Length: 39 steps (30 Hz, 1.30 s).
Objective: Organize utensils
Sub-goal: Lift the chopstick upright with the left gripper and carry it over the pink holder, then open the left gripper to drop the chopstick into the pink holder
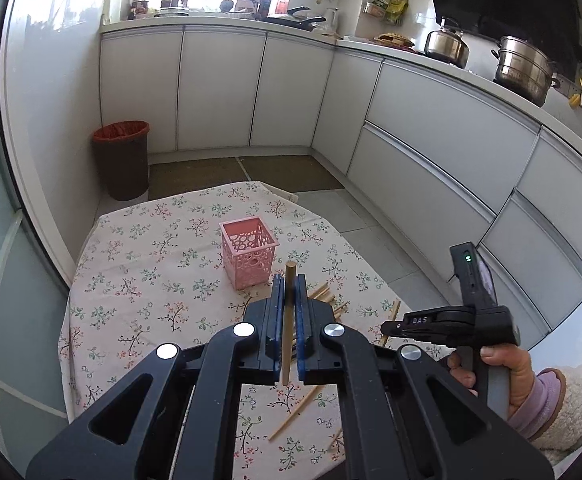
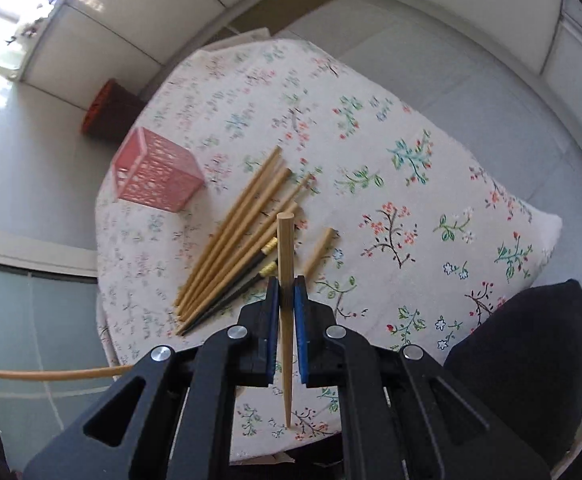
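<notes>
My left gripper (image 1: 290,280) is shut on a wooden chopstick (image 1: 289,320) that runs along its fingers, its thick end poking out just short of the pink perforated holder (image 1: 249,254). My right gripper (image 2: 286,284) is shut on another wooden chopstick (image 2: 285,280), held above the table. Under it lies a bundle of several chopsticks (image 2: 235,252), some wooden, two black with gold bands, and one more chopstick (image 2: 320,252) apart to the right. The pink holder (image 2: 157,172) stands left of the bundle. The right gripper also shows in the left wrist view (image 1: 387,328).
The table wears a floral cloth (image 1: 139,280) and its edges drop to a tiled floor. A loose chopstick (image 1: 297,412) lies near the front edge. A brown bin with a red liner (image 1: 122,160) stands beyond the table. White kitchen cabinets (image 1: 431,140) run along the back and right.
</notes>
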Motion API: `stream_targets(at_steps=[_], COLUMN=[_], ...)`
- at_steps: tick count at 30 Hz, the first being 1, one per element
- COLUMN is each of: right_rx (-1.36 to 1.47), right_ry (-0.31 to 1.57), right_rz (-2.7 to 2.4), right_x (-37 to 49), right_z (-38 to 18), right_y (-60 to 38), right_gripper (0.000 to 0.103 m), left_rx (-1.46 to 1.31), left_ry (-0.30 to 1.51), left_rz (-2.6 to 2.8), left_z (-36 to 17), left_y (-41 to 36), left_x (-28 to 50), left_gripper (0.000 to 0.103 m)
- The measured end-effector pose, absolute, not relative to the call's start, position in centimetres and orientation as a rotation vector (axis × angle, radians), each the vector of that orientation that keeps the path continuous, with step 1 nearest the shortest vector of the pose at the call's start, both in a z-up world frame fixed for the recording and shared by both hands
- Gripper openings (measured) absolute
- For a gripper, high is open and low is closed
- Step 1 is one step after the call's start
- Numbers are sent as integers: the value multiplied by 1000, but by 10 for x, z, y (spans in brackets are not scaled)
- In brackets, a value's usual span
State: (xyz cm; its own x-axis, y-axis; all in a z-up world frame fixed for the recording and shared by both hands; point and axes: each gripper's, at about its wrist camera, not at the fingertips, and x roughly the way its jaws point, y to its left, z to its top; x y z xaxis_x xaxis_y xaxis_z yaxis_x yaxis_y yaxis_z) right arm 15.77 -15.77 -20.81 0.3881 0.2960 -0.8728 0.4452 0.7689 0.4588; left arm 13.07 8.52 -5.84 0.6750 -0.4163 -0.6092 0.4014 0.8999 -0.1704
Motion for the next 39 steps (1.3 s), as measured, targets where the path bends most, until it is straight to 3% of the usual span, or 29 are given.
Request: stream_targets(at_steps=[7,18,24,33,34,35,36,37,39], right_rx=[623,537,474,383,363,351,338,330,333], right_ry=[981,682,631,692,702,701,705,710,713], right_rz=[26,72,122,167,170,166,166,163,154], right_x=[148,227,274,323,326,327,328,328,328], right_z=[-110,4,5,-64,-70,-75,-78,-80,-80], right_y=[-164,-162,-139,-116,-113,-112,-112,-111,-113], right_gripper=[8,8,8,8,8,12,12,12,13], left_rx=[-36,-40,-42,-84,-94,-106,-121,-135,-152], left_ry=[662,549,524,603,617,634,640,637,630], left_rz=[-413,-346,-303,-247,-256,-258,-253,-246,-243], left_z=[-28,31,32,-30,-38,-44,-48,-49,-47], left_y=[76,59,53,51,52,54,57,59,62], left_x=[144,213,258,317,320,322,322,322,320], left_gripper=[4,4,4,6,11,26,33,38,38])
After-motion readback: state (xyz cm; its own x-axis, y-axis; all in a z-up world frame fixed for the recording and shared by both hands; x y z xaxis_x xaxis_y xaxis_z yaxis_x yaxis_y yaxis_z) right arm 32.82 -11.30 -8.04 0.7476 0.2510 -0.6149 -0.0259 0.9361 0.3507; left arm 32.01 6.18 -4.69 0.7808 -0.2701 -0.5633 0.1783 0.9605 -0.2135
